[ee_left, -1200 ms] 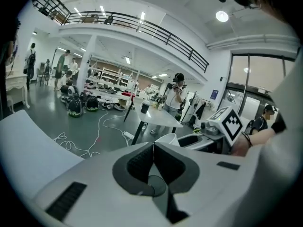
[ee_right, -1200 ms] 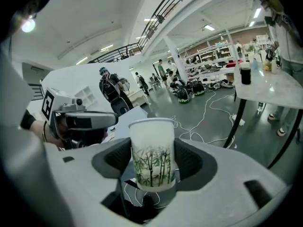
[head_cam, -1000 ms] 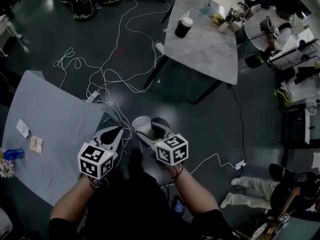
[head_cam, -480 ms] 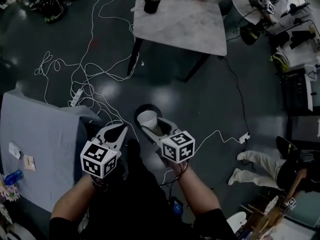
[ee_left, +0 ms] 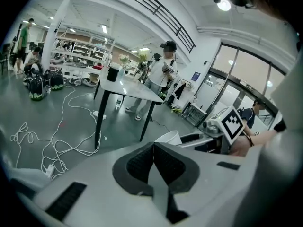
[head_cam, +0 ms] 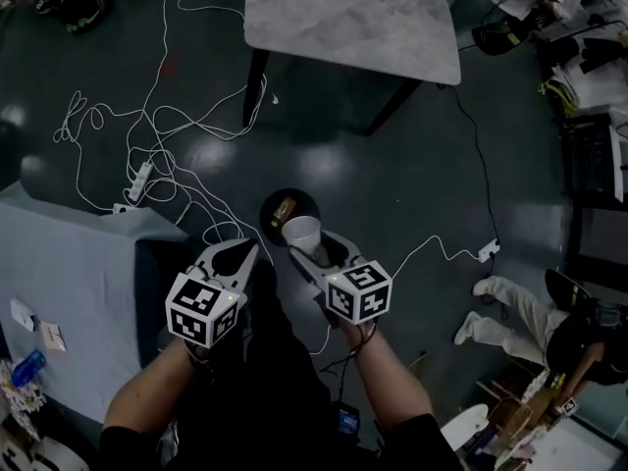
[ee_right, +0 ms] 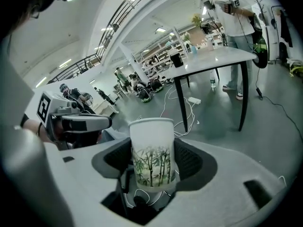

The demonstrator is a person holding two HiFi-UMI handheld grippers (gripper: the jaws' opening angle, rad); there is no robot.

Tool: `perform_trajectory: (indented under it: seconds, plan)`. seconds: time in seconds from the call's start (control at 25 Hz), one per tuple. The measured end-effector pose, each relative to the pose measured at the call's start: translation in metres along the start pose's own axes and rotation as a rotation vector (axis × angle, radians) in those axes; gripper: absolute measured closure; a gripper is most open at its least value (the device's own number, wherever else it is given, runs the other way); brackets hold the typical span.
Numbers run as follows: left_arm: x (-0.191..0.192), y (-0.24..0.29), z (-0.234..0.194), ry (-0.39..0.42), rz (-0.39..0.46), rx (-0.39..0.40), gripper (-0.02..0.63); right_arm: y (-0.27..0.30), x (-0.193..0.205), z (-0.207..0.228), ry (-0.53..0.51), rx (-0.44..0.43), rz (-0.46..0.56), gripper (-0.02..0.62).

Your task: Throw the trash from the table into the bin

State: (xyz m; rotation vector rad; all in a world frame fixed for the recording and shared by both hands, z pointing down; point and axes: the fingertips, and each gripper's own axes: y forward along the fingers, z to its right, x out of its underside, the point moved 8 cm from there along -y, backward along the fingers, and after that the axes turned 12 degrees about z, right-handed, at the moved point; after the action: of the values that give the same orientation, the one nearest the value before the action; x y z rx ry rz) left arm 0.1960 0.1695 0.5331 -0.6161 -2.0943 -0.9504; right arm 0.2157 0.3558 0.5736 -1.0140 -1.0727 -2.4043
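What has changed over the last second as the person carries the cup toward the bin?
The person has walked up to the bin: it now shows almost whole just beyond the paper cup, having been partly covered by the cup before, and the grey table has slid up the head view. Unchanged: the right gripper stays shut on the cup; the left gripper stays shut and empty.

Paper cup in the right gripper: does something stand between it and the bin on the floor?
Nothing visible does. The paper cup, held in the right gripper's jaws, hangs at the near edge of the bin, whose mouth is uncovered.
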Motion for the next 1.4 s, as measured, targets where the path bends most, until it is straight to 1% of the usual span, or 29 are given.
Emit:
perform_trajectory:
  seconds: [0.24,0.6,0.8,0.96,1.12,1.28,1.4]
  plan:
    - [0.034,0.038,-0.027,-0.016,-0.055,0.001,0.591,0.037,0.037,0.034,0.054,0.020,-0.038,0.316]
    - [0.100,0.094,-0.064,-0.058,-0.116,-0.018,0.592,0.087,0.096,0.095,0.127,0.043,-0.077,0.316]
    - [0.135,0.112,-0.078,-0.072,-0.147,-0.031,0.592,0.110,0.120,0.111,0.124,0.032,-0.106,0.316]
    - [0.159,0.124,-0.093,-0.085,-0.173,-0.048,0.591,0.129,0.146,0.126,0.139,0.041,-0.128,0.316]
    - [0.183,0.137,-0.102,-0.091,-0.197,-0.043,0.592,0.142,0.172,0.141,0.150,0.047,-0.156,0.316]
    - [0.207,0.153,-0.116,-0.088,-0.229,-0.050,0.591,0.163,0.205,0.161,0.139,0.064,-0.182,0.316]
    - [0.228,0.164,-0.125,-0.089,-0.250,-0.059,0.591,0.180,0.235,0.180,0.139,0.093,-0.202,0.316]
